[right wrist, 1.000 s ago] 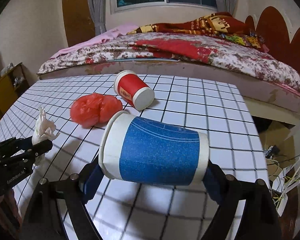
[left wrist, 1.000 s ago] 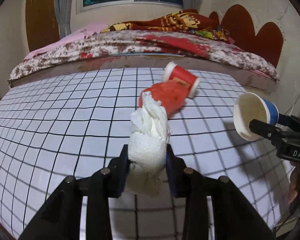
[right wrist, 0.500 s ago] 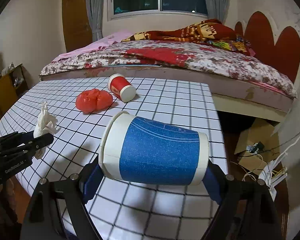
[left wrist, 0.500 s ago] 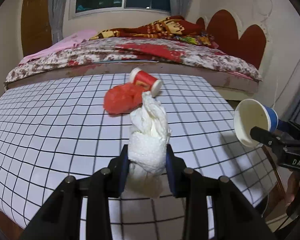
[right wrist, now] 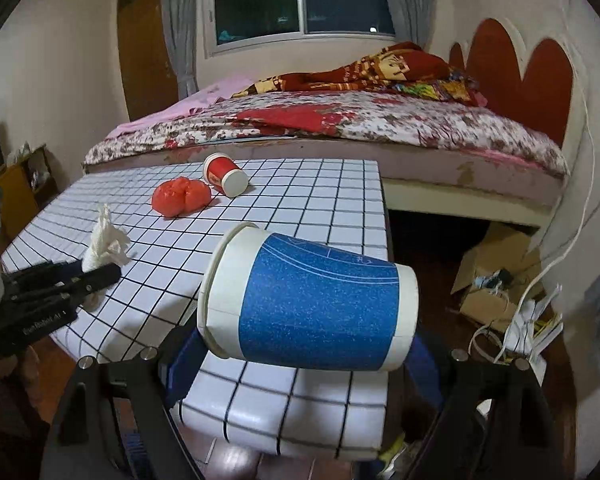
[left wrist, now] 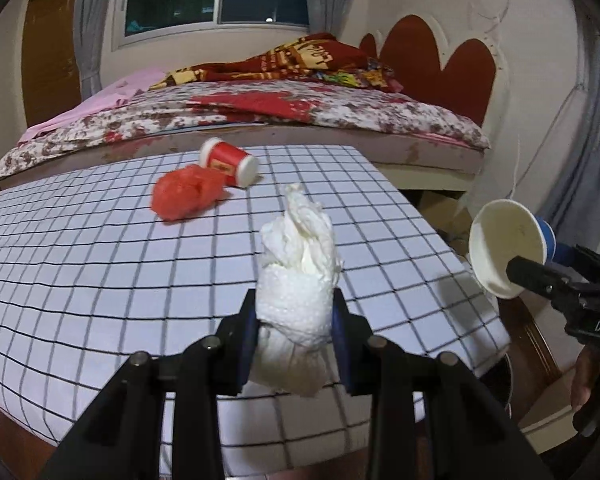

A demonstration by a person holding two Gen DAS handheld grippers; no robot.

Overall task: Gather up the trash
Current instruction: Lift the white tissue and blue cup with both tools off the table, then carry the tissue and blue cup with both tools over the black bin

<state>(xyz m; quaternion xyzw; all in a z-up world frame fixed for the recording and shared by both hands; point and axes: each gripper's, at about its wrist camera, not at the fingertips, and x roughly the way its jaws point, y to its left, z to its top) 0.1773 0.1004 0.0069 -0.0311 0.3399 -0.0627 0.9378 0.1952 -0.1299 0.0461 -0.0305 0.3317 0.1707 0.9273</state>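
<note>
Both grippers are loaded, so the step in hand looks like the carry to wherever the trash goes, not another pick. The left gripper [left wrist: 296,320] is clamped on a crumpled white tissue [left wrist: 298,264], which stands up between its blue pads and is lifted clear above the near part of the checked table [left wrist: 100,264]. The right gripper [right wrist: 300,344] has its jaws wide but pressed on a blue paper cup [right wrist: 320,300], held lying on its side, rim to the left and base to the right, over the table's near right corner. In the left wrist view that cup [left wrist: 508,248] shows its open mouth just past the table's right edge. Two pieces remain on the far part of the table: a crumpled red bag [left wrist: 186,196] and, touching it on its right, a red paper cup [left wrist: 230,162] lying on its side. No bin is clearly seen; a dark rounded rim low beside the table's near right corner may be one, but that cannot be told. The next move probably calls for bringing both loads over a container and opening the jaws there, then returning for the red pieces.
</note>
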